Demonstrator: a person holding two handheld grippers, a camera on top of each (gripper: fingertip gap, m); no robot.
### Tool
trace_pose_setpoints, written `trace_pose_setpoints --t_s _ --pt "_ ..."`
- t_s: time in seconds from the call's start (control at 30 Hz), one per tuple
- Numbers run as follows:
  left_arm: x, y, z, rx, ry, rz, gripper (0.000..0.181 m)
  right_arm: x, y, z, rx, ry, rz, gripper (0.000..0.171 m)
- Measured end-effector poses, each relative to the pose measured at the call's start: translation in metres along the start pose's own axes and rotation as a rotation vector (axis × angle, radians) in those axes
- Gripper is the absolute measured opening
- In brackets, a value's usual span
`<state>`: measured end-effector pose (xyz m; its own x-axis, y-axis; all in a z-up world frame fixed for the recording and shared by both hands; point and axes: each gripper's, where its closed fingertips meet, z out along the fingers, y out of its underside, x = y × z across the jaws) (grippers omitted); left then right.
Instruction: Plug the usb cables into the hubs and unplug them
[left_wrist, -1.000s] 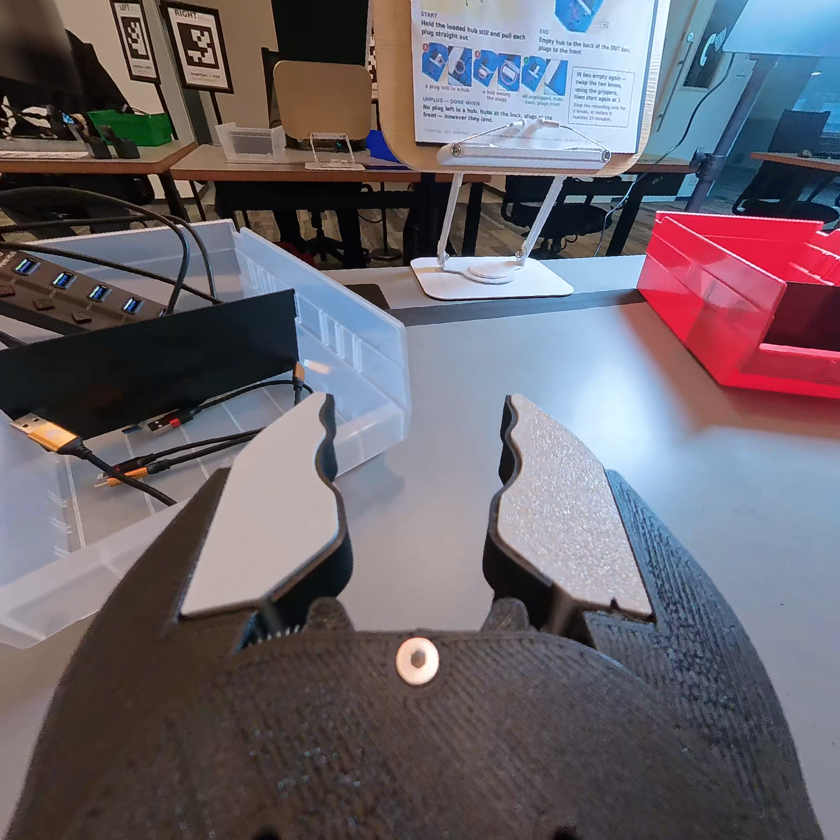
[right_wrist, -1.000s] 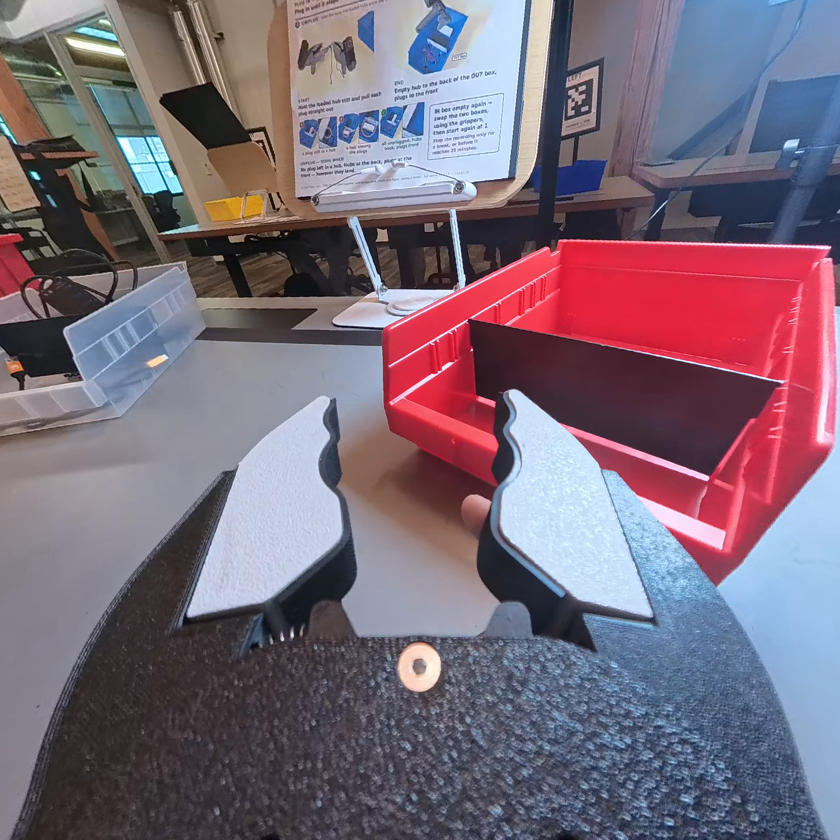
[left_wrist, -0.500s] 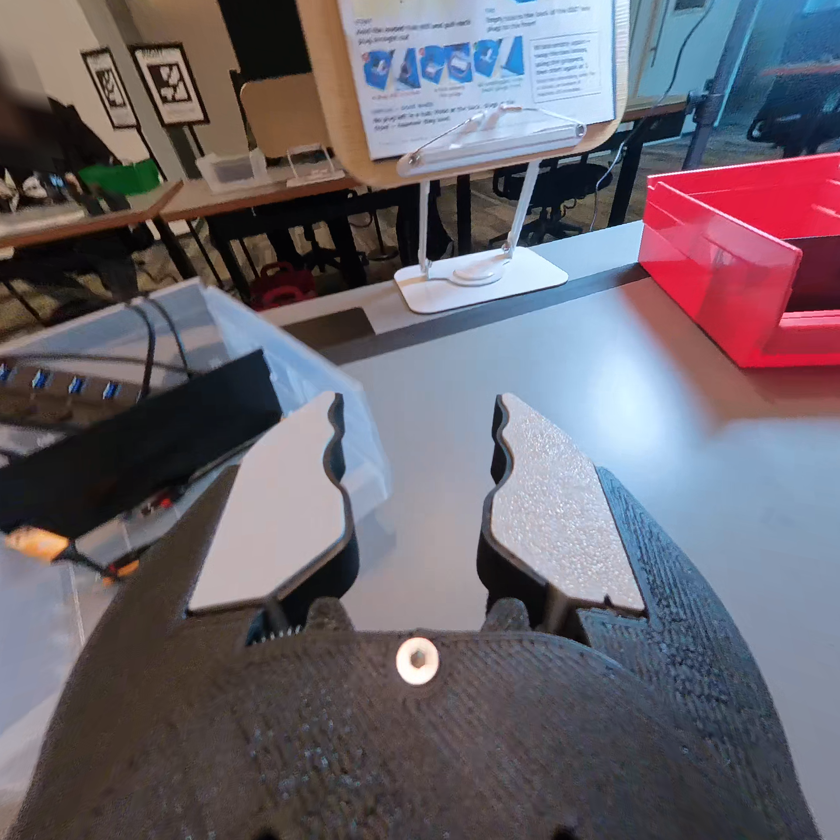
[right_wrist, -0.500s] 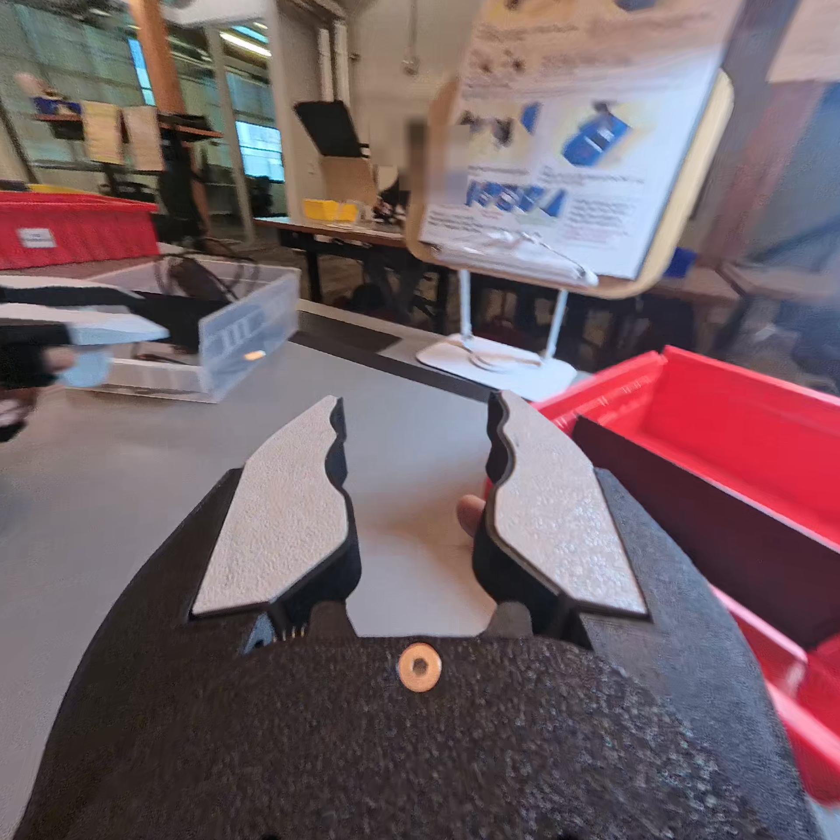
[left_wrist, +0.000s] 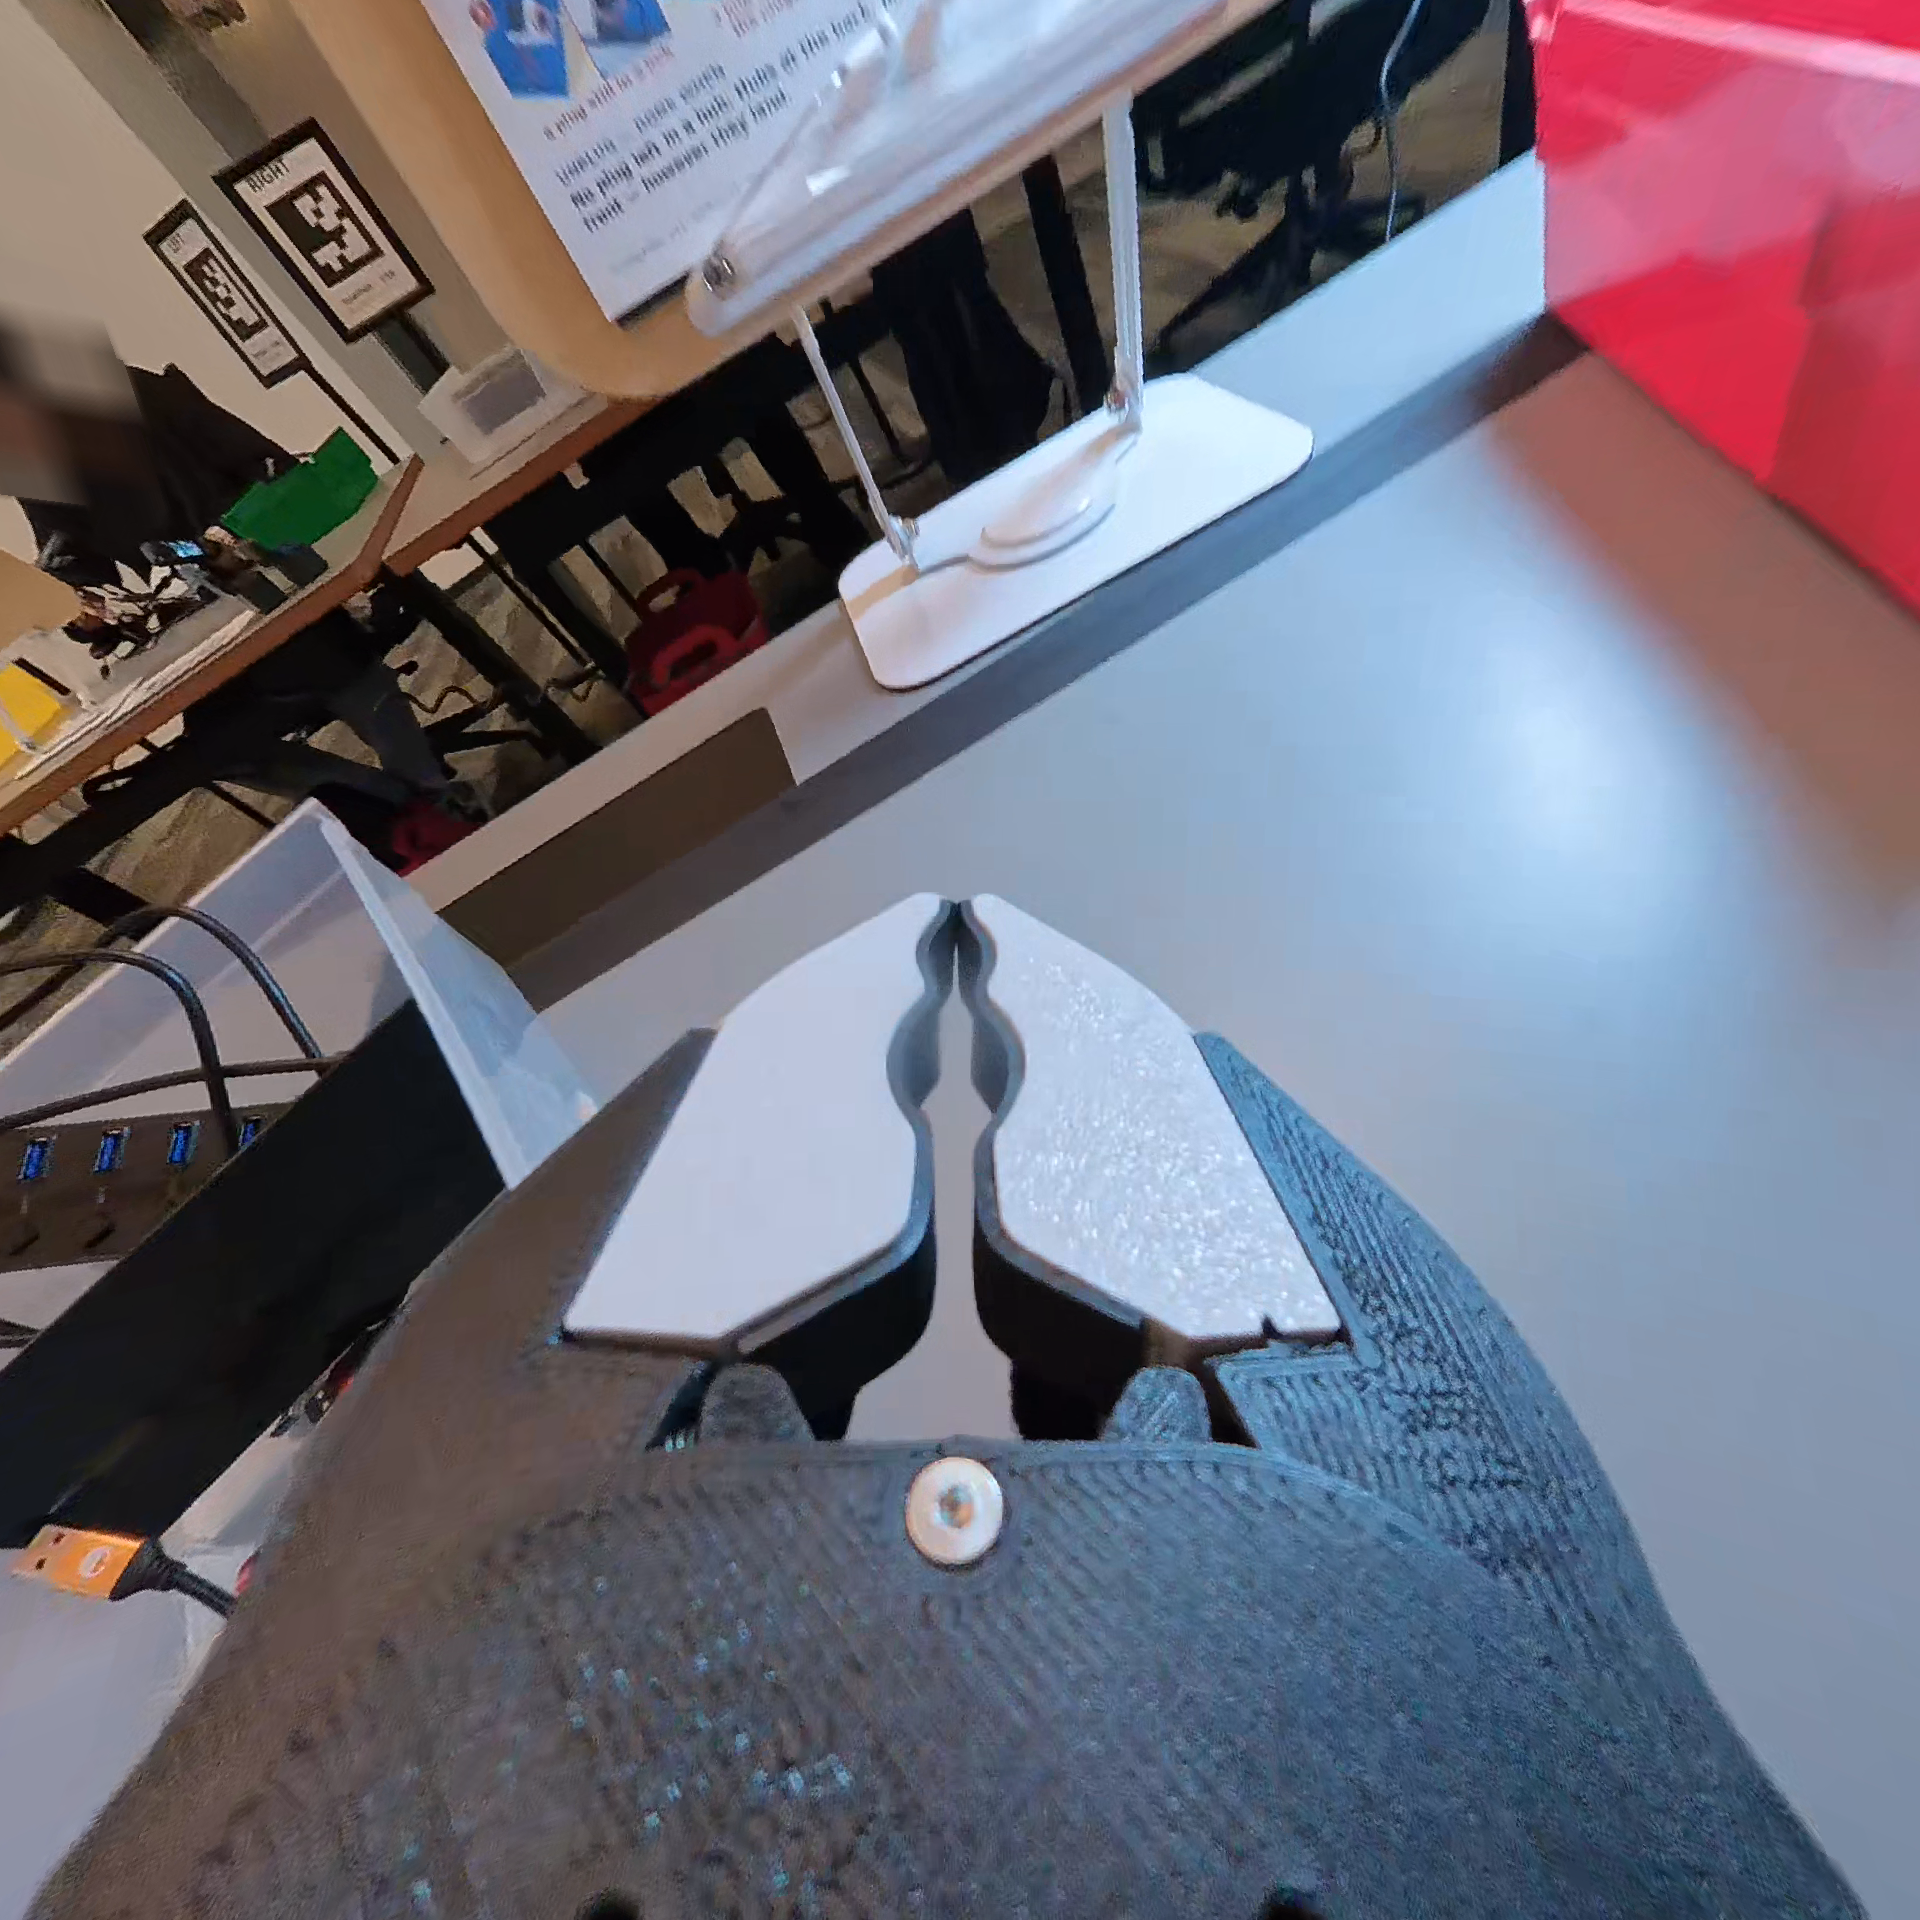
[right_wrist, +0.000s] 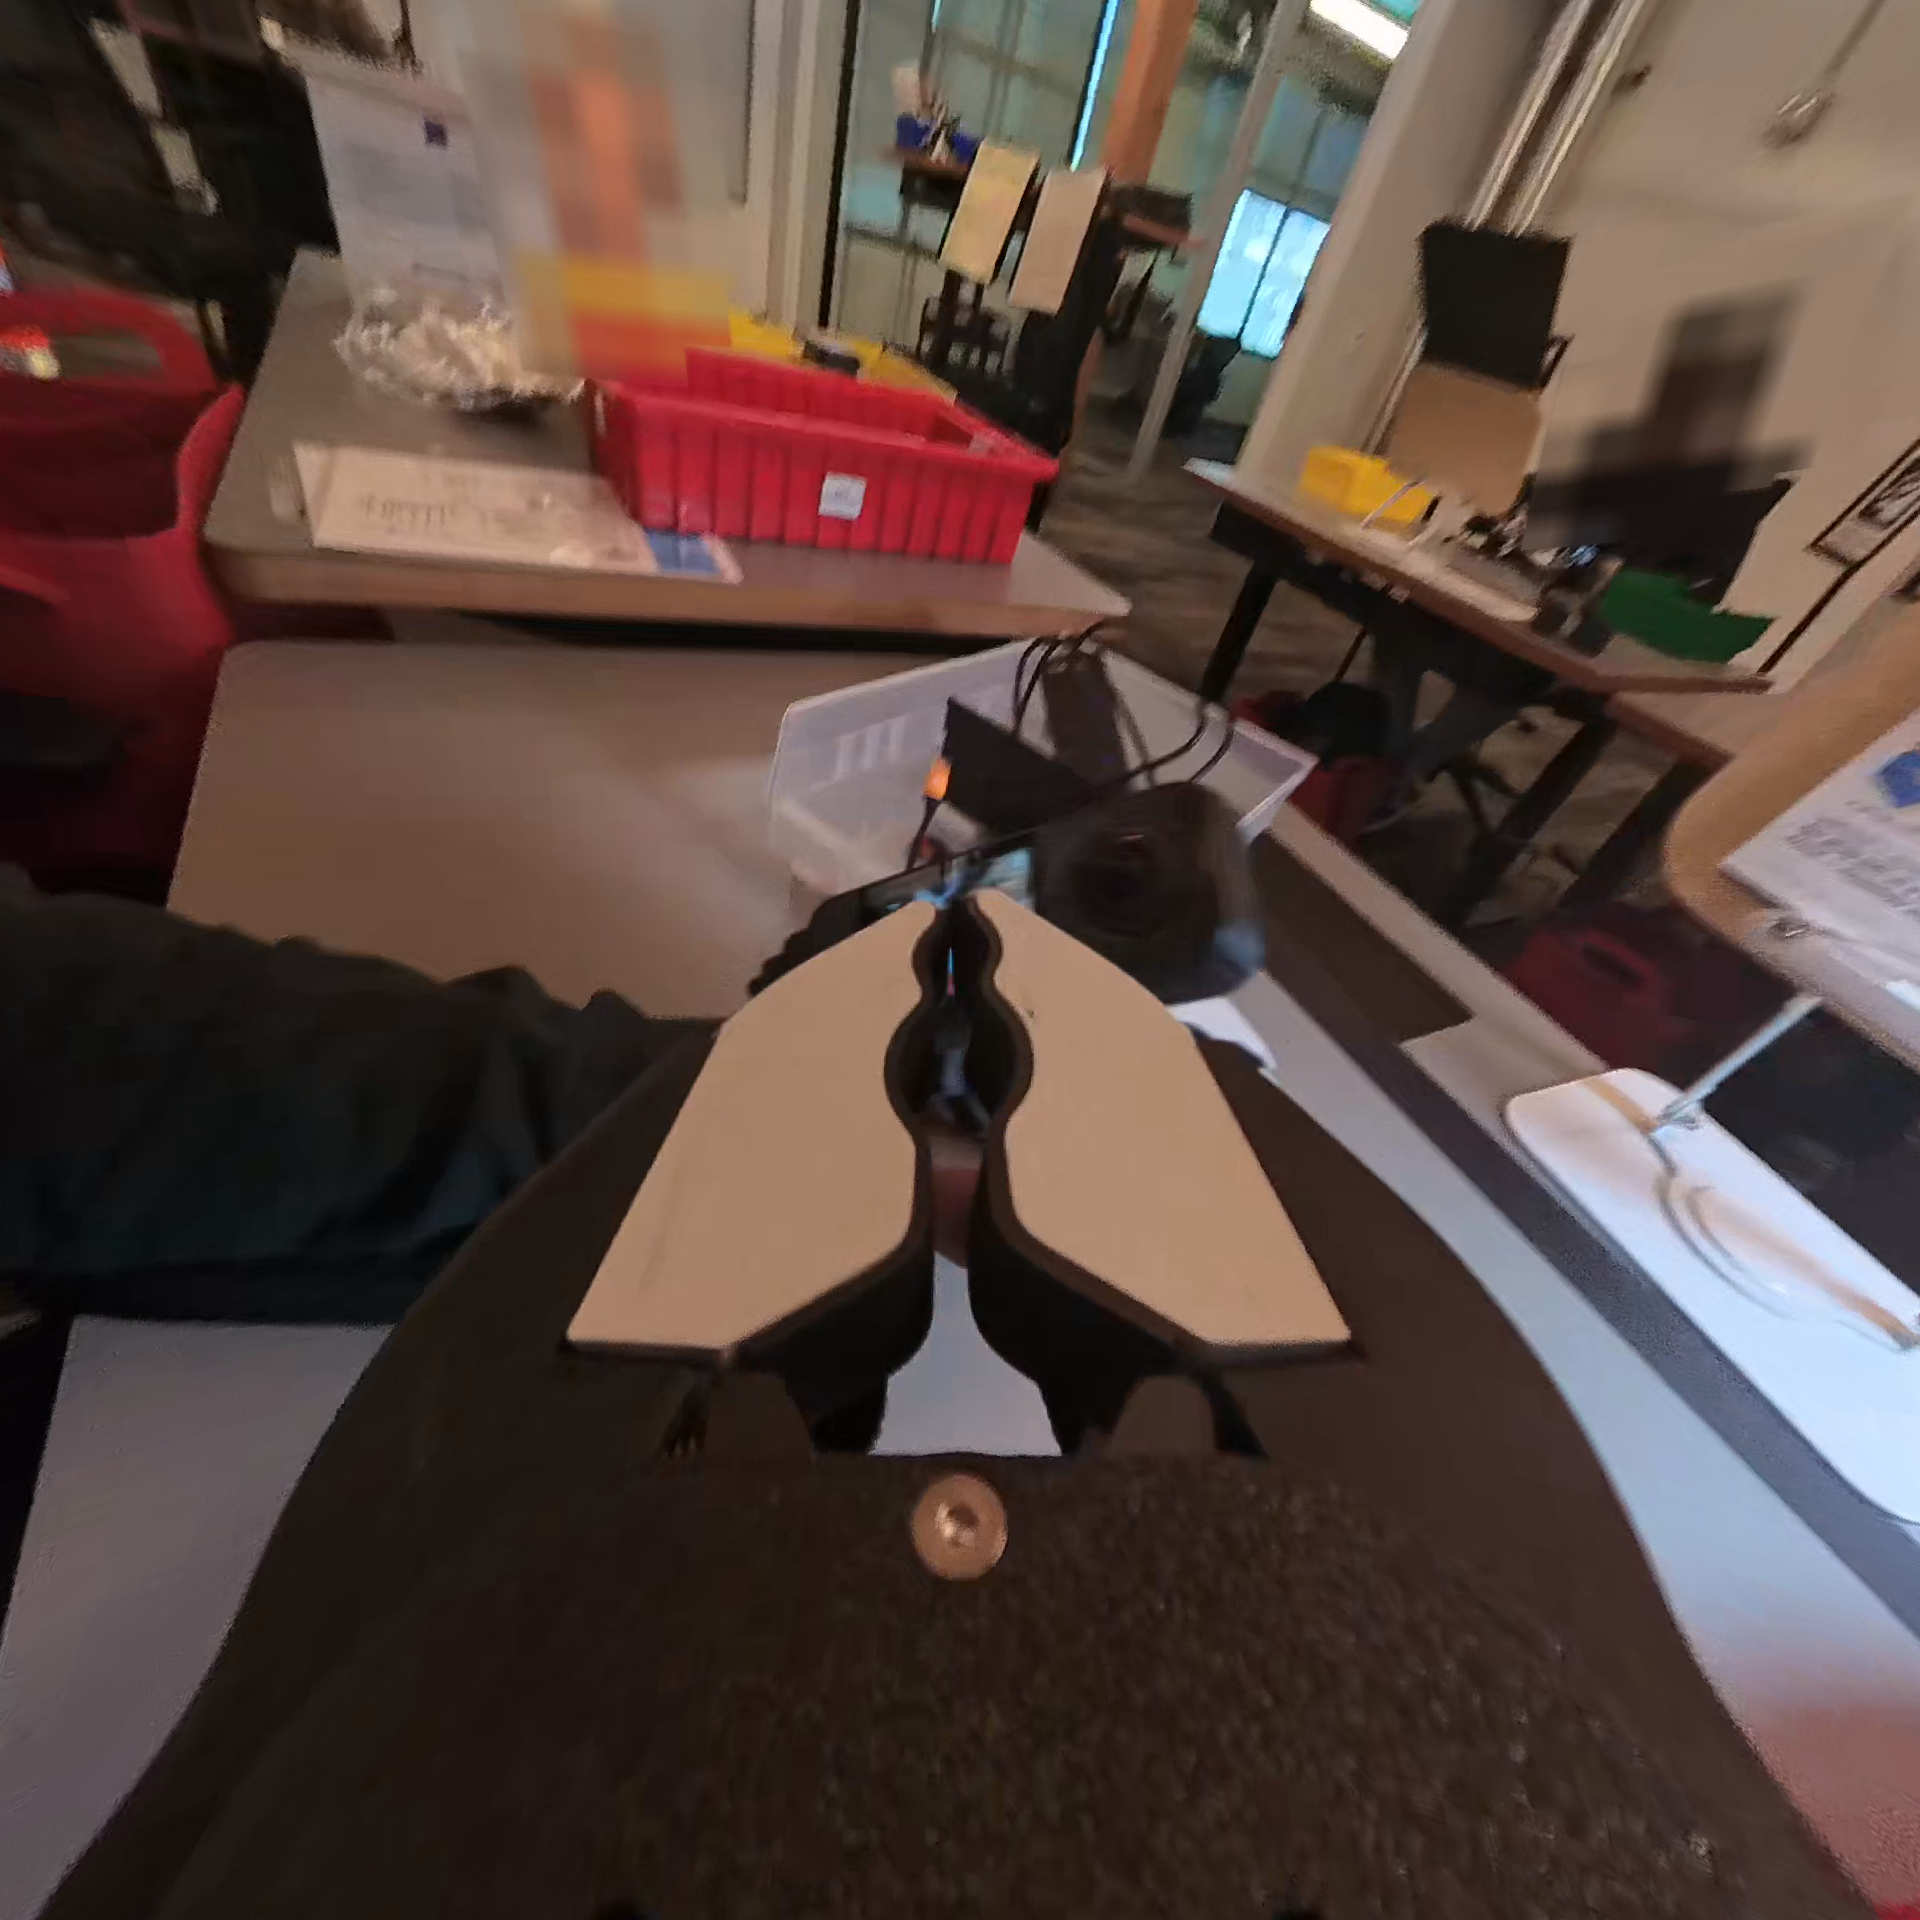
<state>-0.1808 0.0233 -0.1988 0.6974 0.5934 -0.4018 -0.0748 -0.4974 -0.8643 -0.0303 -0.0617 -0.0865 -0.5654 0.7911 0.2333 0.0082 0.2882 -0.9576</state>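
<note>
Both pairs of fingers are pressed together at the tips and hold nothing: your left gripper (left_wrist: 956, 914) hangs over the bare grey desk (left_wrist: 1455, 935), and your right gripper (right_wrist: 956, 914) points at it across the desk.

Just left of the left fingers sits the clear plastic bin (left_wrist: 457, 997) with the long black USB hub (left_wrist: 125, 1174) behind a black divider panel (left_wrist: 229, 1247) and an orange-tipped USB plug (left_wrist: 78, 1564) in front on its thin black cable.

You should find the plugs light and rigid, the cables limp and prone to drag; take a plug by its moulded body, not the cable. The hub looks light enough to slide, so I'd pin it with the other fingers.

Only the left view shows the hub's blue ports and the red plastic bin (left_wrist: 1714, 260). Only the right view, blurred, shows the left gripper's camera (right_wrist: 1143, 894), your dark sleeve (right_wrist: 260, 1091), and the clear bin from the other side.
</note>
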Motion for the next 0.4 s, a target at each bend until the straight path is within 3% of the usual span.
trace_pose_setpoints --t_s 0.17,0.4 --pt "0.002 0.017 0.006 -0.062 -0.033 0.079 0.0 -0.023 0.041 0.024 -0.135 -0.029 -0.047 0.0" --pt "-0.01 0.021 0.009 -0.093 -0.146 0.176 0.0 -0.023 0.057 0.032 -0.191 -0.032 -0.02 0.0"
